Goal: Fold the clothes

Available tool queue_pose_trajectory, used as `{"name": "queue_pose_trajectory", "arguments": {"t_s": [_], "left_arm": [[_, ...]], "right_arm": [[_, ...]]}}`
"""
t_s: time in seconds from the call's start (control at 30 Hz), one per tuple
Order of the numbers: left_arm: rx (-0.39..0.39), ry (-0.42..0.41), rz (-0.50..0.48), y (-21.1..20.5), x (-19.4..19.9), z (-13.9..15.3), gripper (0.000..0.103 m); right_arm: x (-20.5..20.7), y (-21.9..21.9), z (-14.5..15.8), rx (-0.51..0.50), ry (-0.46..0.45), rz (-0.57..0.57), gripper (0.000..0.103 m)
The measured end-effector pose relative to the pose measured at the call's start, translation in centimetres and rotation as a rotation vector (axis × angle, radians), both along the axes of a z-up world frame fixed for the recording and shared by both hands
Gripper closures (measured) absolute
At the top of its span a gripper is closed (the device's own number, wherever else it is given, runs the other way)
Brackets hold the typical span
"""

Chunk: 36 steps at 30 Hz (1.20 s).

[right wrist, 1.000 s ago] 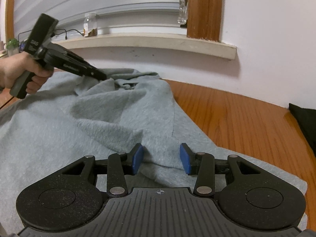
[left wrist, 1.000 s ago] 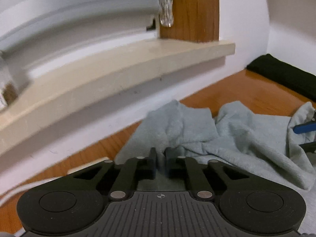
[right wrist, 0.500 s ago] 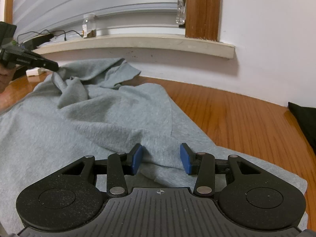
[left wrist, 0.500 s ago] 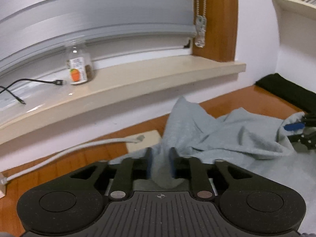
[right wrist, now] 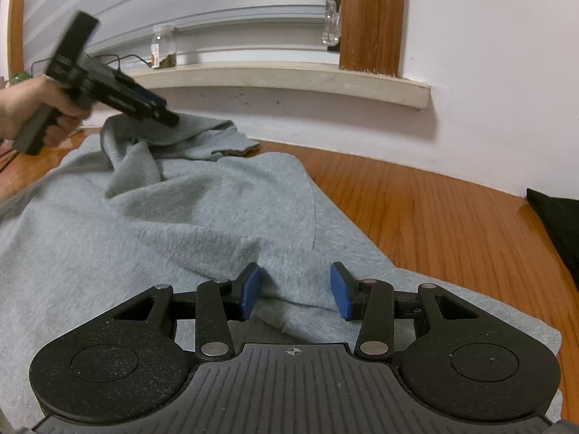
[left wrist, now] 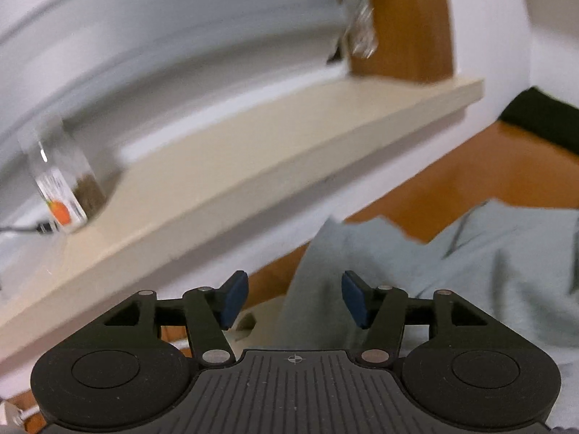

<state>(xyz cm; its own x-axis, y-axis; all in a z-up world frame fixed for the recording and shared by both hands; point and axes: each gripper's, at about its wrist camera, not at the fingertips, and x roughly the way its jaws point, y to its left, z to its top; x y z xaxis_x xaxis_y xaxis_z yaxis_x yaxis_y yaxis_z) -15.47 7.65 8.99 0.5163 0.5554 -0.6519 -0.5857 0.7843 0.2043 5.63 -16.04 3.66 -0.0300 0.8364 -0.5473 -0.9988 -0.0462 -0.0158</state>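
A grey garment lies spread and rumpled on the wooden table. Its far sleeve is bunched near the wall. My left gripper is open, with a raised fold of the grey cloth standing between its blue pads, not pinched. It also shows in the right wrist view, hand-held over the bunched sleeve. My right gripper is open, low over the garment's near edge, with a cloth ridge between its pads.
A beige windowsill runs along the white wall, with a small glass jar and a cable on it. A blind cord weight hangs by the wooden frame. A black cloth lies at the table's right.
My left gripper has opened and let go of the grey sleeve, which dropped back onto the table. It swung back toward the sleeve. My right gripper has stayed still and open.
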Motion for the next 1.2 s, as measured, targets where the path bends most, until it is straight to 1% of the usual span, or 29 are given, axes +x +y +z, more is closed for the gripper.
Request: {"name": "queue_pose_trajectory", "arguments": {"t_s": [0.03, 0.07, 0.1, 0.2, 0.27, 0.3, 0.33, 0.37, 0.4, 0.43, 0.5, 0.53, 0.63, 0.67, 0.77, 0.8, 0.93, 1.07, 1.1, 1.13, 1.17, 1.2], "left_arm": [[-0.018, -0.004, 0.003, 0.4, -0.4, -0.3, 0.064], [-0.033, -0.021, 0.004, 0.7, -1.0, -0.5, 0.090], [-0.031, -0.055, 0.009, 0.6, -2.1, -0.2, 0.098], [0.008, -0.176, 0.034, -0.4, -5.8, 1.4, 0.099], [0.029, -0.263, 0.068, -1.1, -9.2, 2.5, 0.099], [0.022, -0.293, 0.084, -1.3, -10.9, 2.8, 0.099], [0.003, -0.314, 0.097, -1.5, -12.5, 2.9, 0.097], [-0.017, -0.316, 0.102, -1.7, -14.0, 2.8, 0.096], [-0.031, -0.288, 0.104, -2.0, -14.9, 2.6, 0.091], [-0.041, -0.247, 0.109, -2.1, -15.6, 2.2, 0.090], [-0.042, -0.188, 0.107, -2.0, -16.8, 2.0, 0.078], [-0.037, -0.178, 0.115, -1.9, -17.4, 2.2, 0.075], [-0.023, -0.171, 0.144, -1.1, -18.9, 3.1, 0.068], [-0.020, -0.178, 0.147, -0.8, -19.0, 3.5, 0.064], [-0.039, -0.183, 0.135, 0.2, -17.7, 3.8, 0.051], [-0.046, -0.182, 0.135, 0.7, -17.0, 3.7, 0.048], [-0.114, -0.166, 0.152, 3.6, -14.0, 2.1, 0.046], [-0.173, -0.160, 0.181, 5.8, -12.3, 0.3, 0.046], [-0.184, -0.162, 0.187, 6.2, -12.1, -0.1, 0.050], [-0.195, -0.164, 0.193, 6.5, -11.9, -0.5, 0.057], [-0.195, -0.169, 0.190, 6.5, -11.9, -0.6, 0.077], [-0.189, -0.176, 0.182, 6.3, -12.2, -0.6, 0.099]], "right_arm": [[0.0, 0.0, 0.0, 0.000, 0.001, 0.000, 0.059], [0.1, 0.0, 0.0, 0.000, 0.003, 0.000, 0.059], [0.1, 0.0, 0.0, 0.000, 0.006, 0.001, 0.059], [0.2, 0.0, 0.0, 0.001, 0.012, 0.001, 0.059], [0.2, 0.0, 0.1, 0.001, 0.013, 0.002, 0.059], [0.1, 0.0, 0.1, 0.001, 0.013, 0.002, 0.059], [0.1, 0.0, 0.1, 0.001, 0.012, 0.002, 0.059], [0.1, 0.0, 0.1, 0.001, 0.010, 0.002, 0.059], [0.1, 0.0, 0.1, 0.001, 0.010, 0.002, 0.059], [0.1, 0.1, 0.1, 0.000, 0.010, 0.002, 0.059], [0.1, 0.1, 0.1, 0.000, 0.009, 0.002, 0.058], [0.1, 0.1, 0.1, -0.001, 0.009, 0.002, 0.058], [0.0, 0.1, 0.1, -0.001, 0.002, 0.001, 0.058], [0.0, 0.1, 0.1, -0.001, 0.000, 0.000, 0.058], [0.0, 0.1, 0.1, -0.001, 0.000, 0.000, 0.058], [0.0, 0.1, 0.1, -0.001, 0.000, -0.001, 0.058], [0.0, 0.1, 0.1, -0.001, -0.003, -0.001, 0.058], [0.0, 0.0, 0.1, -0.001, 0.001, 0.000, 0.058], [0.0, 0.0, 0.1, -0.001, 0.001, 0.000, 0.058], [0.0, 0.0, 0.1, -0.001, 0.000, -0.001, 0.058], [0.0, 0.0, 0.1, -0.001, -0.001, -0.001, 0.058], [0.0, 0.1, 0.1, 0.000, -0.002, -0.001, 0.058]]}}
